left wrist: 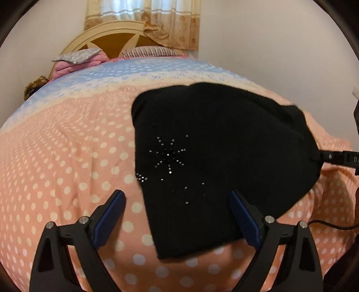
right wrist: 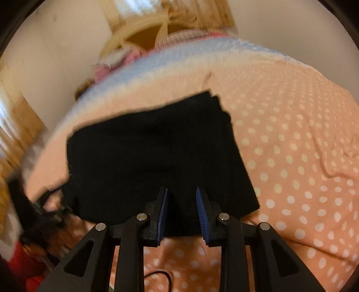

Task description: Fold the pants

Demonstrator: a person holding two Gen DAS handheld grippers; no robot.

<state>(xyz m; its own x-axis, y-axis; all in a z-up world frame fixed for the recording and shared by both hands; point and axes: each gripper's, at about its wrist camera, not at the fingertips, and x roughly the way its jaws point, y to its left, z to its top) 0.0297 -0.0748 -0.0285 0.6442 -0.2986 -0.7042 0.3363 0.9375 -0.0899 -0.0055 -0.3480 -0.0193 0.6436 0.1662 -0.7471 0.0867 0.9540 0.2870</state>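
Black pants (left wrist: 219, 161) lie folded into a compact stack on the pink polka-dot bedspread (left wrist: 67, 175), with a rhinestone star pattern on top. My left gripper (left wrist: 177, 202) is wide open, its jaws over the near left corner of the pants, holding nothing. In the right wrist view the pants (right wrist: 152, 161) fill the middle. My right gripper (right wrist: 182, 200) is partly open over their near edge, with a gap between its blue pads, and holds nothing. The right gripper's tip (left wrist: 334, 157) shows at the pants' right edge in the left wrist view.
The bed has a cream headboard (left wrist: 107, 38) with pillows (left wrist: 148, 52) and pink bedding at the far end, under a curtained window (left wrist: 143, 18). A black cable (left wrist: 332, 224) lies on the bedspread at the right. White walls surround the bed.
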